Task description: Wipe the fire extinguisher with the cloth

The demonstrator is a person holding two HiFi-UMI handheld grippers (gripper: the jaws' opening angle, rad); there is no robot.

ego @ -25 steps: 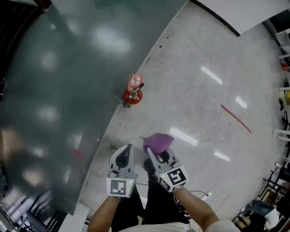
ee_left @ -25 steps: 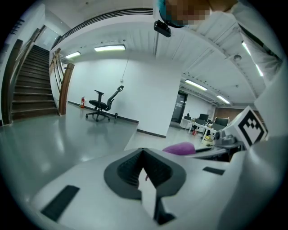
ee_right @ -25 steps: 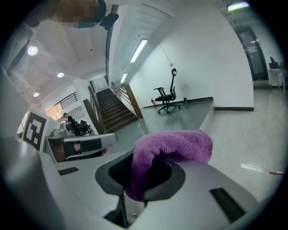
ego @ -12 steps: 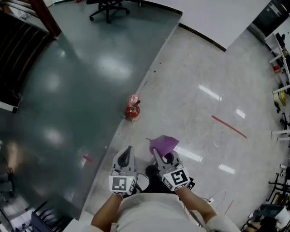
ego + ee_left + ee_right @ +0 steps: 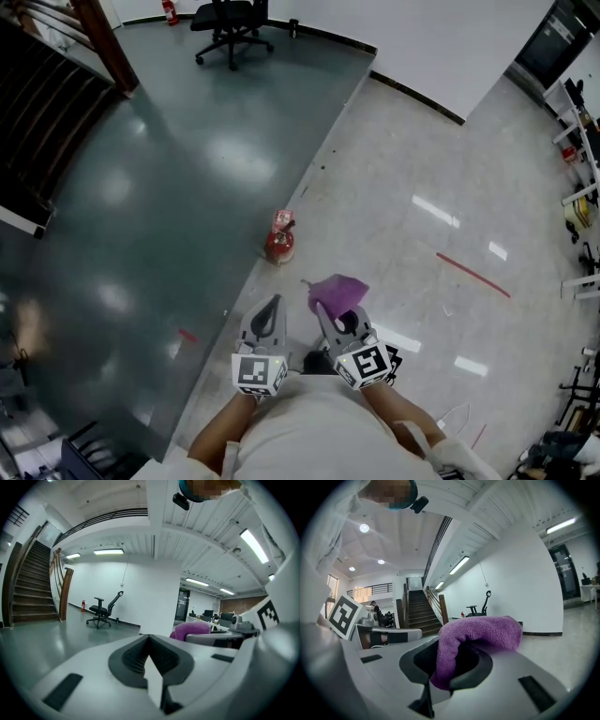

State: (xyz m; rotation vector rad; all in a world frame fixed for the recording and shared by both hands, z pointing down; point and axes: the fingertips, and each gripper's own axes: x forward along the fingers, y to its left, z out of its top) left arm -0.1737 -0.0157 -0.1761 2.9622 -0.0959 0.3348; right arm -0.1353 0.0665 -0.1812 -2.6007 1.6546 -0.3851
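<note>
**Current state.** The fire extinguisher (image 5: 279, 242) stands upright on the floor (image 5: 422, 253), on the line where the pale tiles meet the dark grey-green surface (image 5: 141, 206). In the head view it lies at about 12 o'clock from the left gripper (image 5: 272, 304) and about 11 o'clock from the right gripper (image 5: 324, 316), apart from both. A tag or label shows at its top; the print is too small to read.

**Fingers.**
- Left gripper (image 5: 150, 654): the fingers (image 5: 93, 681) are pressed together with nothing between them.
- Right gripper (image 5: 440, 677): the fingers are clamped on a fold of the purple cloth (image 5: 478, 632), and the free part drapes forward over the fingertips.

**Handling, cloth** (image 5: 339, 292). It is likely soft, light and limp (a thick-pile towel type). The present hold near one edge leaves a loose pad for wiping, so no re-grip appears necessary.

**Handling, extinguisher.** It is probably a rigid, heavy metal cylinder with a smooth painted shell, and the fingers may slide on it. A sideways push near the top may rock or tip the body. Recommended hold: steady it with the left gripper at the neck or handle, then wipe the shell downward with the cloth.

**Step in hand.** This appears to be the approach; wiping is not yet under way.
</note>
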